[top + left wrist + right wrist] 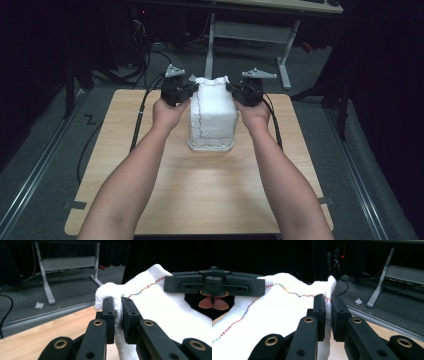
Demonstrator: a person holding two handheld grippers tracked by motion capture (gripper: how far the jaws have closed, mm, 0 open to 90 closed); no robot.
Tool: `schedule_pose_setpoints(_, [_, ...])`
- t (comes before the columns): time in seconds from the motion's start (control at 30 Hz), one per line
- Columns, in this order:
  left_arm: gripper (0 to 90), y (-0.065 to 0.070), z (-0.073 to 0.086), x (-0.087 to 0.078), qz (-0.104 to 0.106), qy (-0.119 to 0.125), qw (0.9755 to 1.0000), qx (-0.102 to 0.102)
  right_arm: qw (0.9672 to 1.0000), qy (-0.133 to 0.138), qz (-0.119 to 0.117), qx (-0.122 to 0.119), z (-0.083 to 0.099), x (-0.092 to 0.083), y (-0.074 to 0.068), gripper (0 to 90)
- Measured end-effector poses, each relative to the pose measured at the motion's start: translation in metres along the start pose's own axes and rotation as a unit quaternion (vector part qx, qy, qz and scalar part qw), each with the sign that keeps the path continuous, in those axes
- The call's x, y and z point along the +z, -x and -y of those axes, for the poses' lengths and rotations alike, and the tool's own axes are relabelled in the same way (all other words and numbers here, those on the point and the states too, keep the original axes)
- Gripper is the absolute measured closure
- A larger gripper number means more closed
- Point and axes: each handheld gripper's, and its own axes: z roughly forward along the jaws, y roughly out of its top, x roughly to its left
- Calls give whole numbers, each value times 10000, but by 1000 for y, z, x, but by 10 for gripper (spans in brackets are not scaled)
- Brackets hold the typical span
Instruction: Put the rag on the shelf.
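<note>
Towel (pixel 214 112), white terry with coloured hem stitching, held up over wooden table (pixel 150 165), lower edge resting on it. Left gripper (pixel 118 305) and right gripper (pixel 328 304) each pinched on top corner. Judged light, limp, non-slippery; hemmed corners best gripped.

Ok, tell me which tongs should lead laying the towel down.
Neither clearly. The left tongs and right tongs each pinch a top corner of the white towel at matching height, its lower edge already on the table. Lower both together.
</note>
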Motion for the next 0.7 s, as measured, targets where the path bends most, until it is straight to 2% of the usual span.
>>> schedule_pose_setpoints(0.1, [798, -1, 1, 1, 23, -45, 10000, -48, 10000, -35, 51, -59, 1, 2, -1, 788])
schedule_pose_setpoints(0.17, [697, -2, 0, 1, 80, -27, 9999, -126, 10000, -4, 65, -9, 1, 2, 0, 718])
schedule_pose_setpoints(0.27, [651, -1, -1, -1, 109, 14, 9998, -143, 10000, 1, 14, 0, 0, 2, 0, 712])
schedule_pose_setpoints(0.37, [634, 0, -2, -2, 87, 30, 9999, -122, 9999, -31, 22, -116, 0, 1, -2, 705])
schedule_pose_setpoints(0.7, [612, 3, -4, -7, 70, 40, 10000, -44, 9999, -38, 2, -139, 0, -3, -4, 698])
